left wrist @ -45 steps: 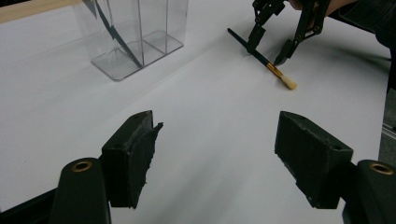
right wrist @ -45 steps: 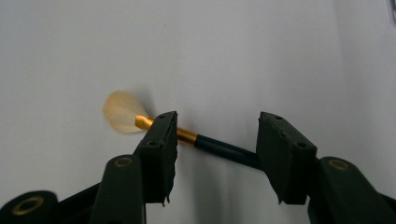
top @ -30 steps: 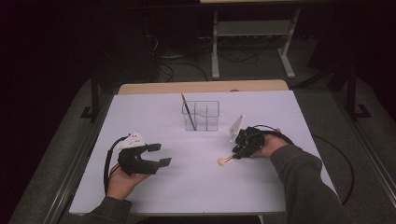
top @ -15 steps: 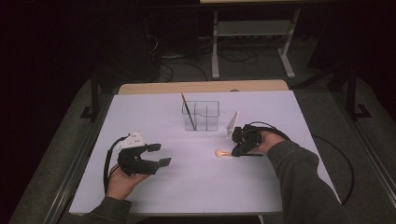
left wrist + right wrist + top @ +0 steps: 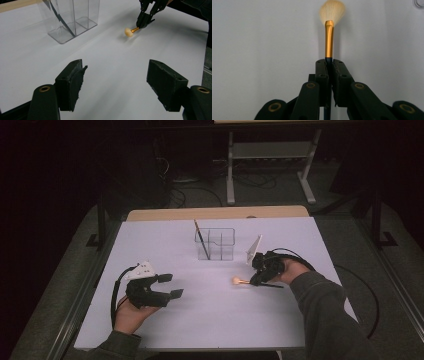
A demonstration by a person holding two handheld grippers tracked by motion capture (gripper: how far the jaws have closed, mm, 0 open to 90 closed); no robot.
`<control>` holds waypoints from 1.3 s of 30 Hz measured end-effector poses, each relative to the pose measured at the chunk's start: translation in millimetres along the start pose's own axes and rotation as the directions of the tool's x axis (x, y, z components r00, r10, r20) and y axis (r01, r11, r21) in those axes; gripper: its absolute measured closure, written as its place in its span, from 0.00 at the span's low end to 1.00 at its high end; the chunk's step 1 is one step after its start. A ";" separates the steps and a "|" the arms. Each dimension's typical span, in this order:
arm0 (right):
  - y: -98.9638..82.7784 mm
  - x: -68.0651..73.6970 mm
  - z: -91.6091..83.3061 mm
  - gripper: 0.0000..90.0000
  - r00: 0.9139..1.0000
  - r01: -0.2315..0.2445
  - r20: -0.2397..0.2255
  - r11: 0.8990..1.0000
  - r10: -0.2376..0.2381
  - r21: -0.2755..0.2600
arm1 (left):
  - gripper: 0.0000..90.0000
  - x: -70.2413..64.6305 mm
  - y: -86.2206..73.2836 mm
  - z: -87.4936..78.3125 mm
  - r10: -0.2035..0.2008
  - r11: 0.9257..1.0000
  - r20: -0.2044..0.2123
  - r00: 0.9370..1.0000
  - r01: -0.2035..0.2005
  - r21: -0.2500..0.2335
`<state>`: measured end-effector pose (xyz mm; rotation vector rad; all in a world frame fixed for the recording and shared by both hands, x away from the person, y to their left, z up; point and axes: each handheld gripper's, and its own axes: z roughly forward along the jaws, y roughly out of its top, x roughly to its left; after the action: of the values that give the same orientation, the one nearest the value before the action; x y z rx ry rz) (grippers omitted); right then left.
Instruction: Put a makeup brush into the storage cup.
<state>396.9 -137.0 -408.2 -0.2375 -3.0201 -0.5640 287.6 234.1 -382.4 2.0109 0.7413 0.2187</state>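
Observation:
A makeup brush (image 5: 329,37) with a gold ferrule and a cream bristle head (image 5: 236,280) is clamped by its dark handle in my right gripper (image 5: 329,62), which is shut on it. The brush lies about level, low over the white table (image 5: 200,320), right of centre, with its head pointing left. In the left gripper view the brush (image 5: 129,32) and right gripper (image 5: 143,21) show far off. My left gripper (image 5: 171,285) rests at the left, its jaws open (image 5: 115,72) with nothing between them. A clear organizer (image 5: 215,245) at the far middle holds a dark brush (image 5: 201,240) leaning in it.
The organizer (image 5: 72,20) has several compartments and stands close behind the held brush. A wooden strip (image 5: 215,213) borders the table's far edge. Beyond it a metal stand (image 5: 270,170) and cables sit on the dark floor.
The brush head has shifted a little toward the far side of the table with the right gripper, and the brush now lies more level. The left gripper has stayed put.

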 end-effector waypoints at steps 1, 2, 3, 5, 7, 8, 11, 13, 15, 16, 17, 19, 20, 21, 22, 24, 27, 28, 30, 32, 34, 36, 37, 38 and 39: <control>-0.2 0.0 -0.7 0.92 1.000 0.003 0.001 1.000 -0.003 -0.006 | 0.32 0.0 0.0 0.1 0.000 1.000 0.000 1.000 0.000 0.001; -0.2 0.8 -2.1 0.92 1.000 -0.002 0.001 1.000 0.002 -0.008 | 0.32 0.0 0.0 0.2 -0.001 1.000 0.000 1.000 0.001 0.000; -0.3 0.7 -2.8 0.92 1.000 0.000 0.001 1.000 0.000 -0.014 | 0.32 0.1 0.0 0.0 0.000 1.000 0.001 1.000 0.000 0.001; -0.3 1.2 -5.1 0.92 1.000 0.001 0.003 1.000 -0.001 -0.023 | 0.32 0.3 0.0 -0.3 0.002 1.000 0.000 1.000 -0.002 0.000; -0.1 2.8 -7.8 0.92 1.000 -0.008 0.003 1.000 0.008 -0.030 | 0.32 0.3 0.0 -0.4 0.001 1.000 0.000 1.000 -0.001 -0.001; -0.1 3.1 -8.8 0.92 1.000 -0.003 0.005 0.999 0.003 -0.034 | 0.32 0.3 0.0 -0.3 0.001 1.000 0.000 1.000 -0.001 -0.001; 0.0 5.0 -13.2 0.92 1.000 -0.011 0.008 0.999 0.011 -0.050 | 0.32 -0.2 0.0 0.1 0.000 1.000 0.002 1.000 0.000 0.000; -0.1 5.9 -16.2 0.92 1.000 -0.008 0.009 0.998 0.009 -0.066 | 0.32 -0.6 0.1 0.3 0.000 1.000 0.002 1.000 0.000 0.000; -0.2 7.3 -19.8 0.92 1.000 -0.011 0.010 0.997 0.012 -0.081 | 0.32 -0.8 0.1 1.0 0.002 1.000 0.003 1.000 -0.002 -0.003; -0.3 7.8 -21.6 0.92 1.000 -0.010 0.014 0.996 0.011 -0.089 | 0.32 -1.0 0.1 1.1 0.002 1.000 0.003 1.000 -0.002 -0.001; -0.6 8.2 -23.6 0.92 1.000 -0.009 0.016 0.995 0.010 -0.099 | 0.32 -0.9 0.2 1.3 0.005 1.000 0.005 1.000 -0.005 -0.001; -0.9 9.3 -27.7 0.92 1.000 -0.010 0.018 0.993 0.013 -0.120 | 0.34 -1.8 0.4 1.6 0.008 1.000 0.008 1.000 -0.008 0.004; -0.7 10.5 -29.7 0.92 1.000 -0.012 0.027 0.992 0.016 -0.128 | 0.34 -2.2 0.6 1.8 0.009 1.000 0.008 1.000 -0.009 0.005; -0.5 11.2 -31.5 0.92 0.999 -0.008 0.034 0.991 0.013 -0.135 | 0.34 -2.5 0.9 1.7 0.010 1.000 0.009 1.000 -0.010 0.006; -0.3 12.4 -32.8 0.92 0.999 -0.007 0.036 0.989 0.012 -0.146 | 0.34 -2.5 1.1 1.6 0.012 1.000 0.010 1.000 -0.012 0.006; 0.5 14.2 -35.4 0.92 0.999 0.001 0.042 0.987 0.005 -0.161 | 0.34 -2.7 1.1 1.9 0.011 1.000 0.010 1.000 -0.011 0.005; 1.6 17.8 -39.0 0.92 0.999 0.003 0.044 0.984 0.005 -0.177 | 0.34 -3.1 1.0 2.6 0.009 1.000 0.012 1.000 -0.009 0.005; 1.7 18.9 -40.6 0.92 0.999 0.004 0.042 0.983 0.004 -0.186 | 0.34 -3.1 1.0 2.8 0.010 1.000 0.013 1.000 -0.010 0.006; 1.6 21.4 -43.7 0.92 0.999 0.000 0.041 0.980 0.008 -0.200 | 0.34 -3.5 1.3 3.4 0.014 1.000 0.016 1.000 -0.014 0.006; 0.9 23.0 -46.8 0.92 0.999 -0.003 0.038 0.976 0.012 -0.216 | 0.34 -4.0 1.6 4.2 0.017 1.000 0.018 1.000 -0.017 0.009; 0.3 25.2 -49.5 0.92 0.999 -0.007 0.036 0.972 0.016 -0.236 | 0.34 -5.0 2.0 5.1 0.014 1.000 0.025 1.000 -0.014 0.008; -0.3 27.3 -51.0 0.92 0.999 -0.006 0.033 0.967 0.015 -0.256 | 0.34 -6.0 3.2 6.1 0.025 1.000 0.029 0.999 -0.026 0.012; -0.3 28.6 -51.1 0.92 0.999 -0.006 0.031 0.965 0.015 -0.262 | 0.34 -7.4 3.6 6.8 0.019 1.000 0.031 0.999 -0.020 0.012; -0.3 29.6 -50.8 0.92 0.999 -0.001 0.031 0.965 0.009 -0.264 | 0.34 -8.3 4.3 7.6 0.024 1.000 0.035 0.999 -0.024 0.012; -0.2 30.8 -50.4 0.92 0.999 0.001 0.033 0.963 0.009 -0.268 | 0.34 -9.3 5.2 8.4 0.029 0.999 0.040 0.999 -0.029 0.014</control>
<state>368.1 -151.2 -358.6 -0.2679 -2.9662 -0.9799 286.0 220.6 -381.2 2.0347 0.6905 0.1900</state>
